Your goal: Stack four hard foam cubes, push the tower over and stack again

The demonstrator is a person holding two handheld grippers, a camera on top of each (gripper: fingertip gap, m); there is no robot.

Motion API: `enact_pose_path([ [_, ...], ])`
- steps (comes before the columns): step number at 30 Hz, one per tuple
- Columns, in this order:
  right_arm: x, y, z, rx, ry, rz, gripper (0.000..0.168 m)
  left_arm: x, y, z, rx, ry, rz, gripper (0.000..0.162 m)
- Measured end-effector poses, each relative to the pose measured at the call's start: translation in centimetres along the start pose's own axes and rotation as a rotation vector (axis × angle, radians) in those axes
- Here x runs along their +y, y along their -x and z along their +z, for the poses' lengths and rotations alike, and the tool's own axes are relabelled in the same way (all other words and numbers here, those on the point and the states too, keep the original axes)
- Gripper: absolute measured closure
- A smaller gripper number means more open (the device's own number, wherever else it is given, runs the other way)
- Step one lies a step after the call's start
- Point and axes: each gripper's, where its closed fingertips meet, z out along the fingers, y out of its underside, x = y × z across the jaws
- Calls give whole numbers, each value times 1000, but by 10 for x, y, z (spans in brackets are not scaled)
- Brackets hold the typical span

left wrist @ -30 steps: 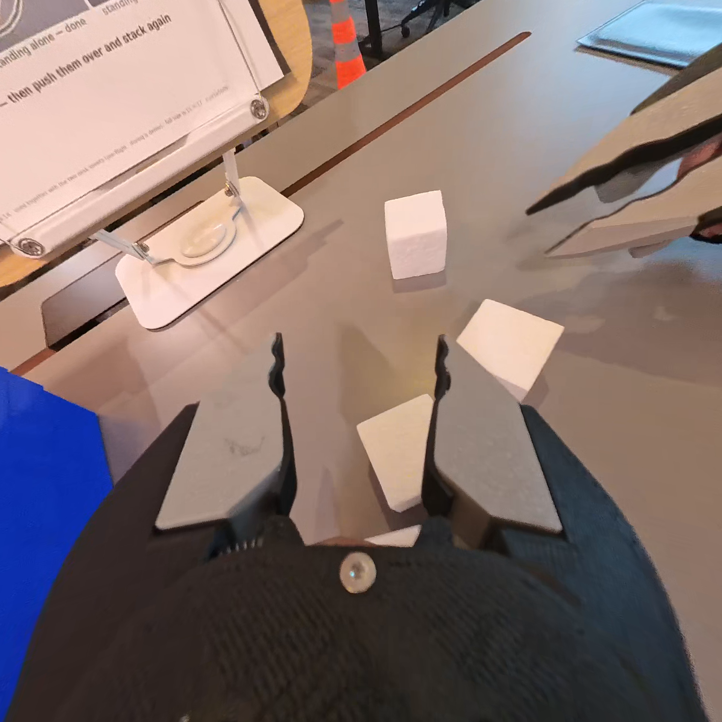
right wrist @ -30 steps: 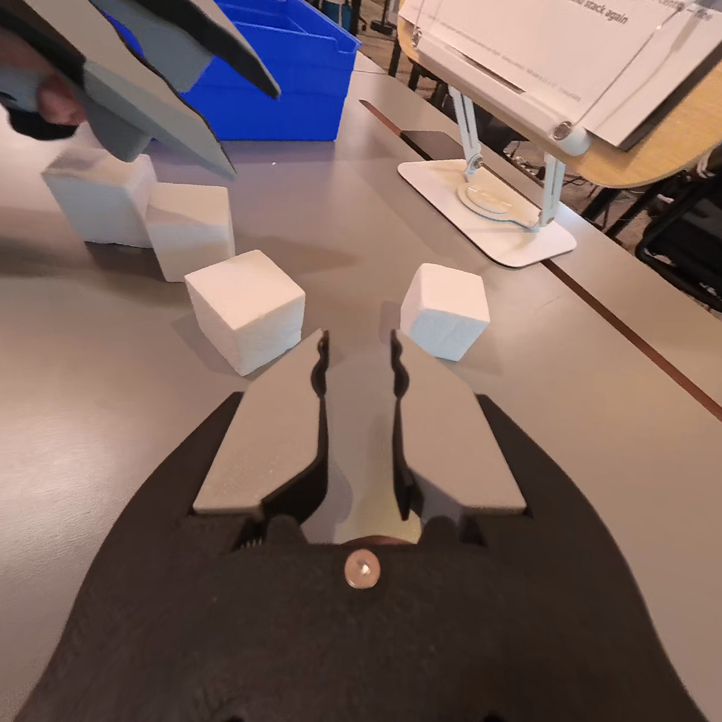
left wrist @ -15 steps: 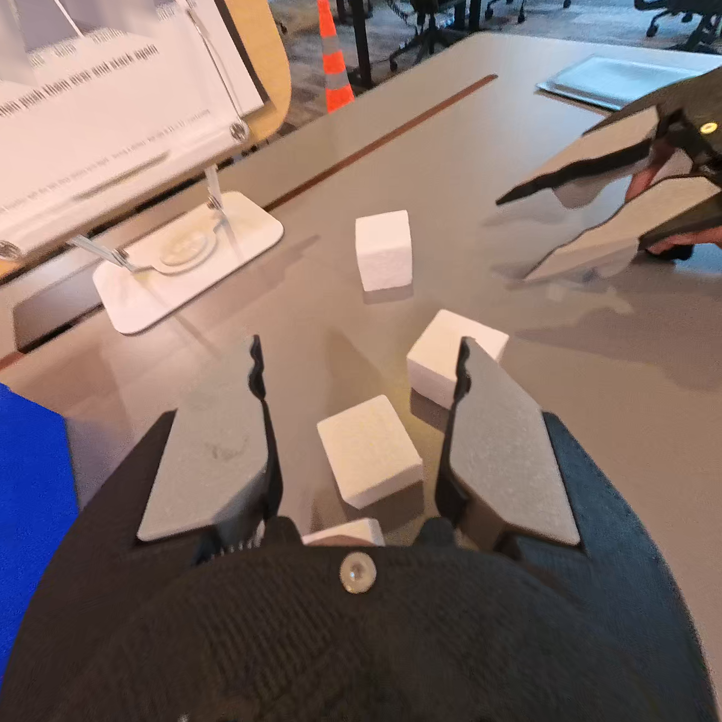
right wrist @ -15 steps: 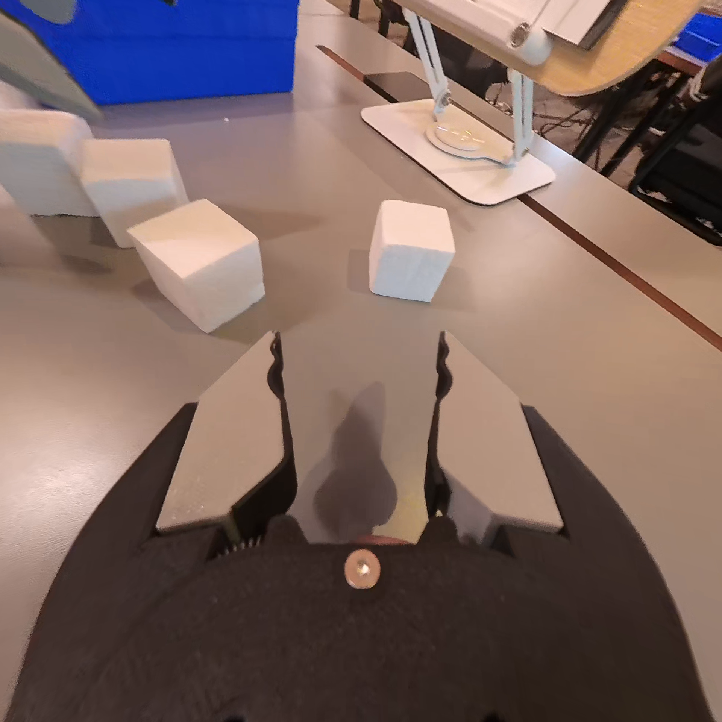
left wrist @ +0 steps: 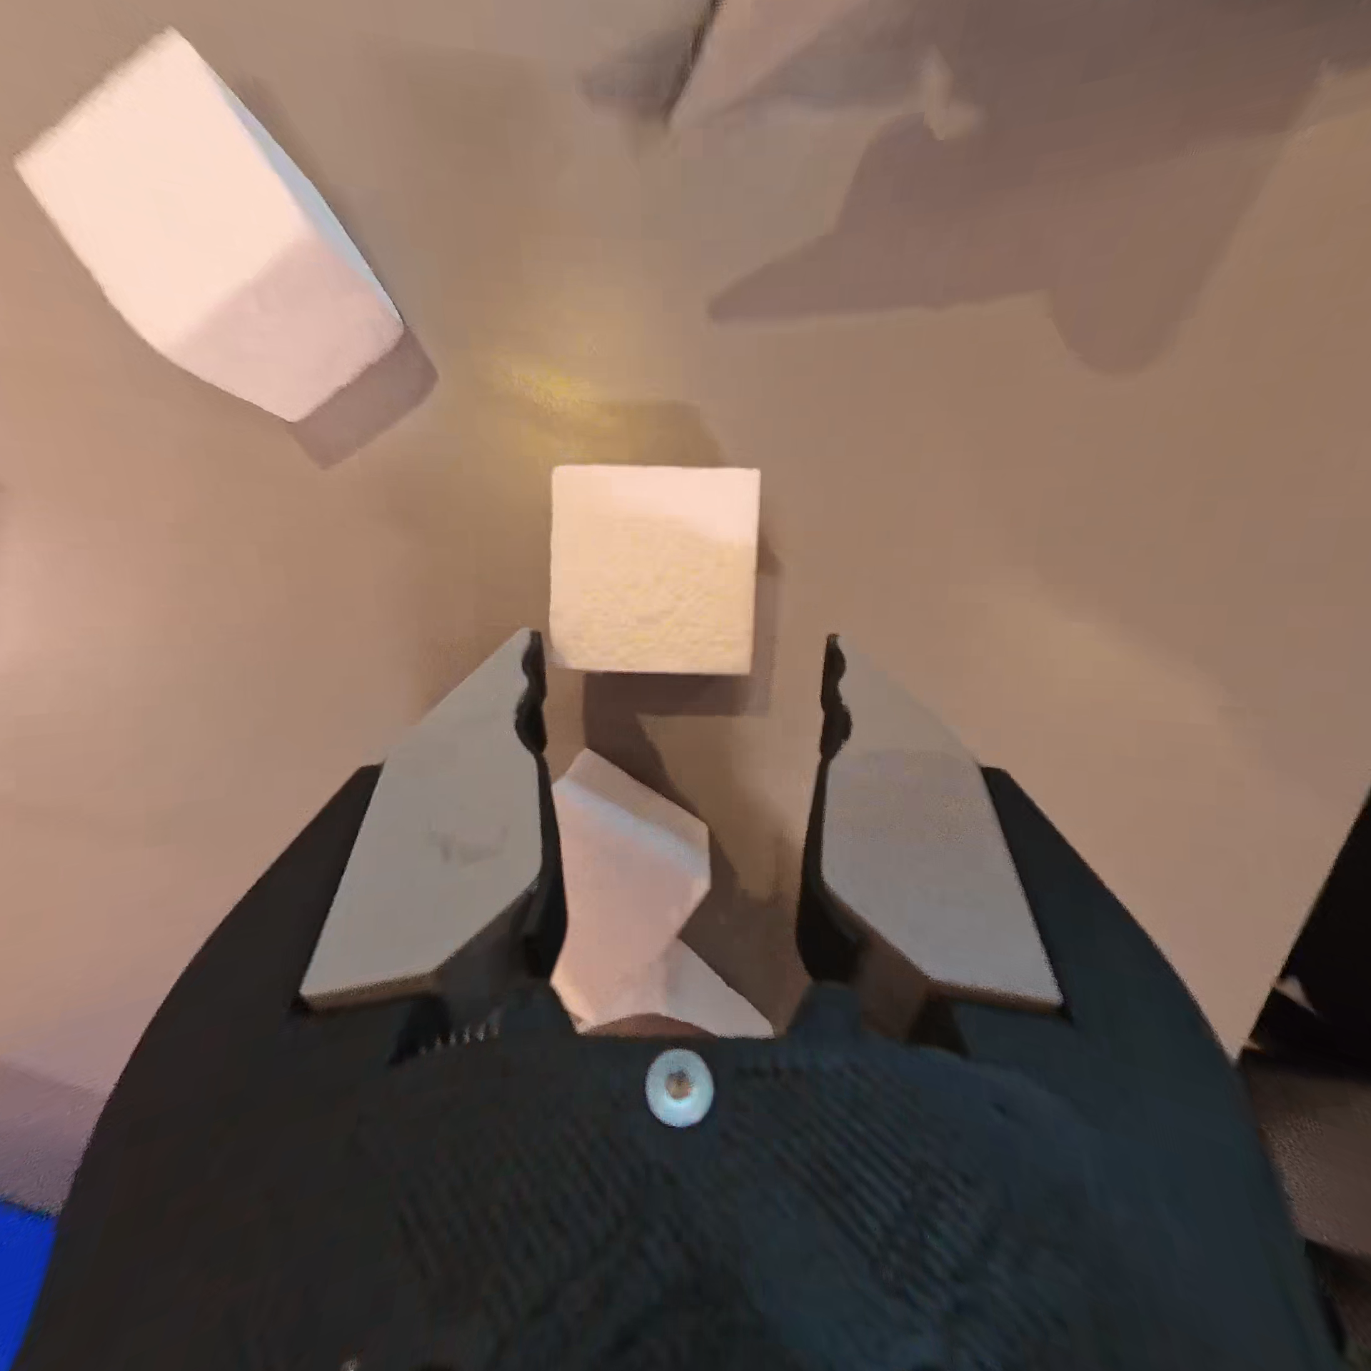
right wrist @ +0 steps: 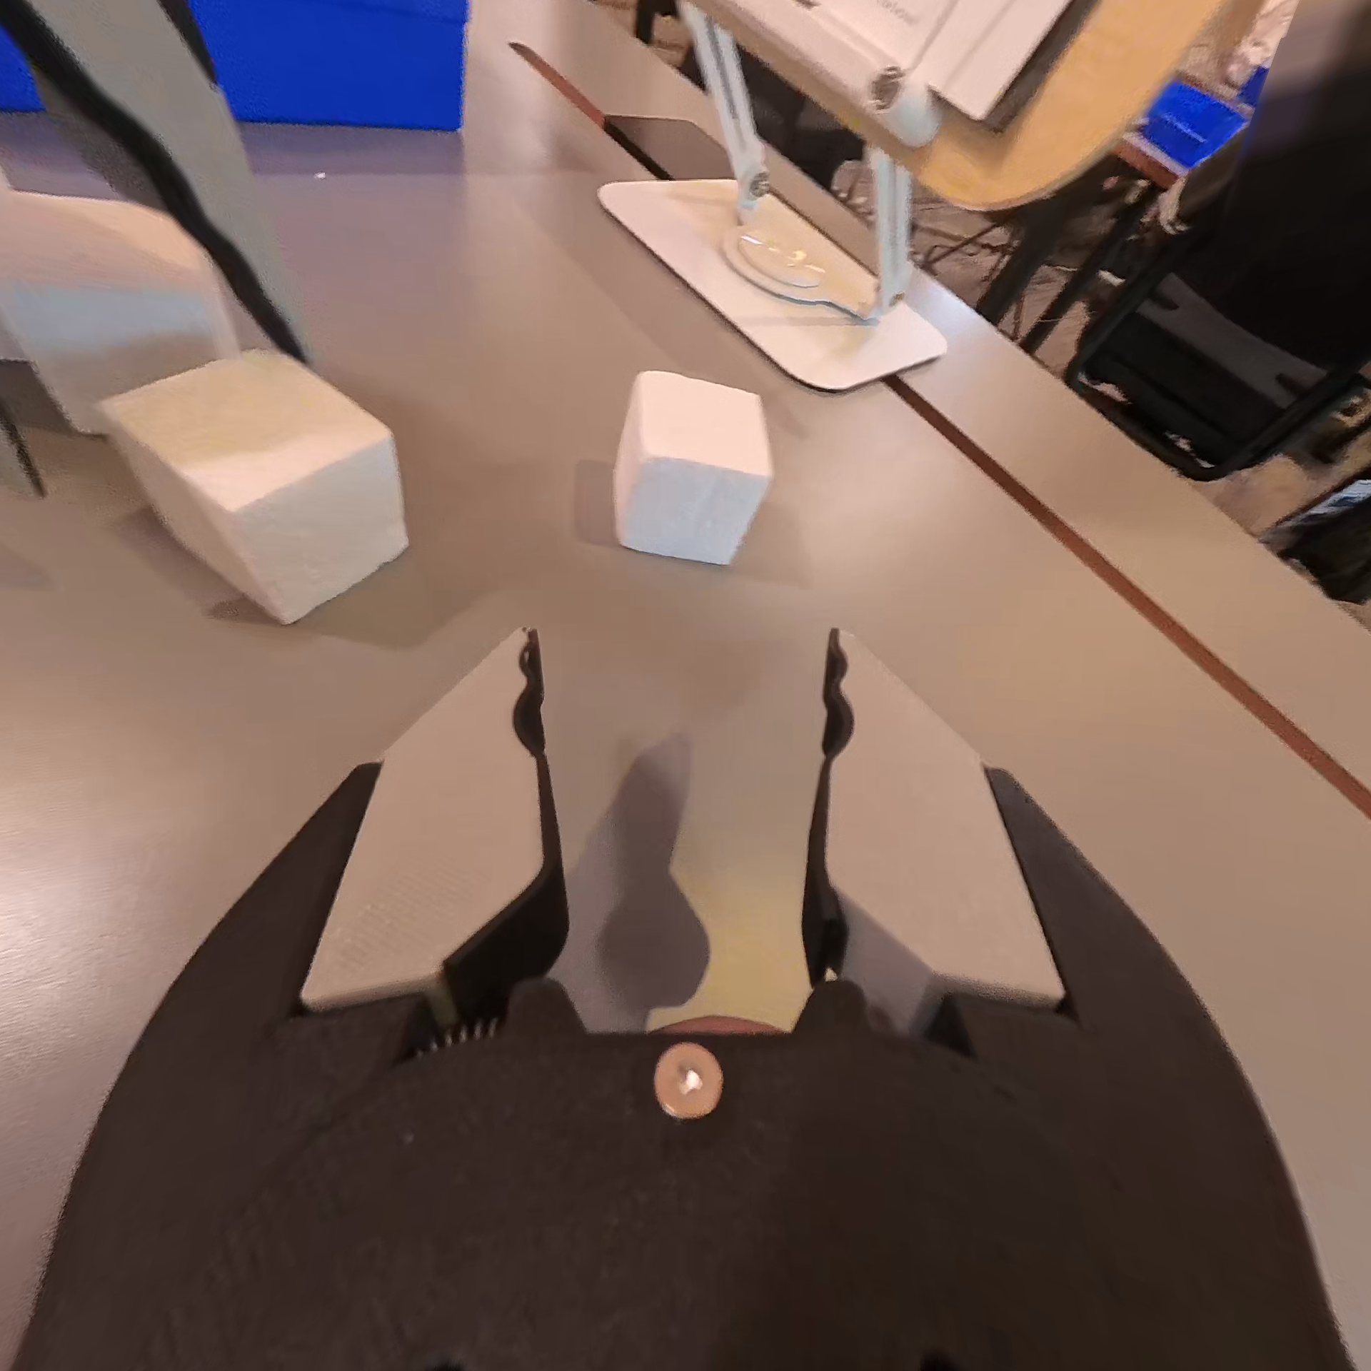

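This looks like an office or lab workroom set up for recorded trials. A long grey counter (right wrist: 964, 593) with a thin brown seam strip (right wrist: 1113, 586) carries a white document stand (right wrist: 779, 297) holding printed sheets, and a blue plastic bin (right wrist: 334, 67) sits at its far end. Beyond the counter's edge stand a pale wooden chair back (right wrist: 1053, 133), dark metal furniture legs (right wrist: 1187, 415) with cables on the floor, and another blue bin (right wrist: 1194, 119).

Grainy white foam cubes (right wrist: 694, 464), smooth table (right wrist: 964, 668)
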Motion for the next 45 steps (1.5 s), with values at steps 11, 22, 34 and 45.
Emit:
enact_pose_path([
  [11, 12, -79, -32, 147, -40, 164, 98, -63, -4, 48, 91, 70, 137, 106],
  [22, 26, -87, -30, 172, 5, 147, 99, -90, -33, 53, 96, 79, 178, 88],
  [34, 11, -80, -34, 155, -48, 148, 99, 27, -2, -38, 95, 147, 224, 85],
  [45, 14, -78, -31, 152, -35, 137, 99, 79, 33, -13, 17, 379, 320, 100],
])
